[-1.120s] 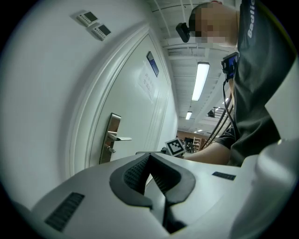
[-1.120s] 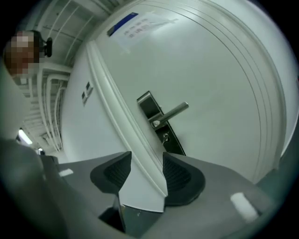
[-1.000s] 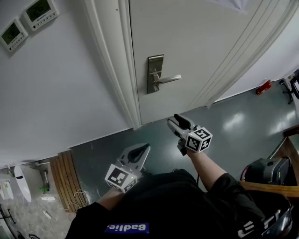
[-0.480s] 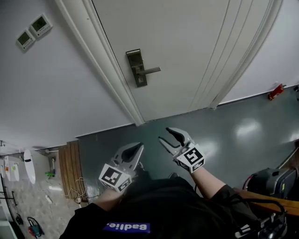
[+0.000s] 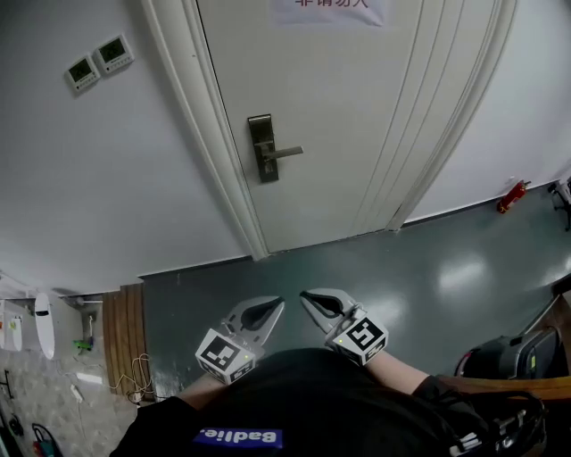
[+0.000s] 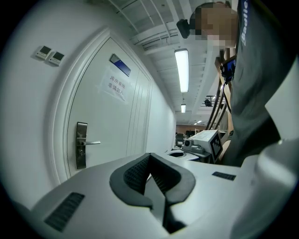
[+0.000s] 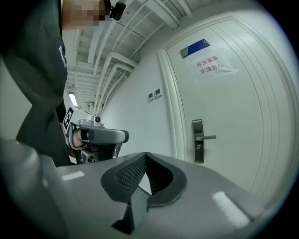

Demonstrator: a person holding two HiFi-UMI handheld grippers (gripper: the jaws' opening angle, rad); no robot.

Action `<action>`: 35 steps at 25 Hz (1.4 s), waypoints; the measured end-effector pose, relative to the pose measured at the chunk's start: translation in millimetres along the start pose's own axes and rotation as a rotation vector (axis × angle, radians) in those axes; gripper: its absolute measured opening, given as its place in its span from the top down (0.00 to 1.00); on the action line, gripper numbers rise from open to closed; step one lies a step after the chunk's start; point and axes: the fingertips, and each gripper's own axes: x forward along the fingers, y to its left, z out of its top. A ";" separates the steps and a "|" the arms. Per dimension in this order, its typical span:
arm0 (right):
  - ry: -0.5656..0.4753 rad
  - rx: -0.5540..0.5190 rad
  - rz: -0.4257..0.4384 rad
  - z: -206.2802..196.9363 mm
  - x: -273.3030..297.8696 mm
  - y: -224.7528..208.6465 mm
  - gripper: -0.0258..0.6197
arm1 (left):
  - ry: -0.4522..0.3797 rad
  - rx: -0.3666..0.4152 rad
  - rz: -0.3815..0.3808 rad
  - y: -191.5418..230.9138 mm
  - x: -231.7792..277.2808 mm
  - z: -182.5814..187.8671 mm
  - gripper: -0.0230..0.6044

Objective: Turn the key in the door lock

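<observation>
The white door carries a metal lock plate (image 5: pixel 260 148) with a lever handle (image 5: pixel 282 153) pointing right. The plate also shows in the left gripper view (image 6: pixel 81 145) and the right gripper view (image 7: pixel 198 140). Any key in it is too small to make out. Both grippers are held low and close to the person's body, far from the door. My left gripper (image 5: pixel 277 304) is shut and holds nothing. My right gripper (image 5: pixel 305 295) has just been closing and is now shut, with nothing between its jaws. The two sets of tips point toward each other and the door.
Two wall control panels (image 5: pixel 98 62) hang left of the door frame (image 5: pixel 201 143). A paper sign (image 5: pixel 330 9) is stuck on the door. A small red object (image 5: pixel 508 196) lies on the grey floor at right. Wooden slats (image 5: pixel 120 330) lie at left, and a dark bag (image 5: pixel 508 357) at lower right.
Both grippers have drawn back from the door toward the body. The right gripper's jaws were open and are now shut. The door and lock look farther away.
</observation>
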 end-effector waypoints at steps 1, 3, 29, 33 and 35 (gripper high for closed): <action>0.000 -0.007 0.005 2.1 2.1 10.2 0.96 | -0.004 0.007 -0.010 -1.5 -7.1 2.0 0.97; 0.002 -0.024 0.006 6.7 7.3 26.7 0.96 | -0.016 0.015 -0.015 -1.7 -21.0 4.9 0.97; 0.049 0.007 -0.036 -9.9 22.0 73.8 0.96 | -0.022 0.003 -0.010 -12.4 -70.0 -12.8 0.97; 0.054 0.007 -0.033 -10.9 23.6 74.0 0.96 | -0.020 0.005 -0.004 -12.2 -71.3 -14.5 0.98; 0.057 0.006 -0.032 -11.5 23.3 73.4 0.96 | -0.022 0.004 0.002 -12.1 -72.0 -13.9 0.97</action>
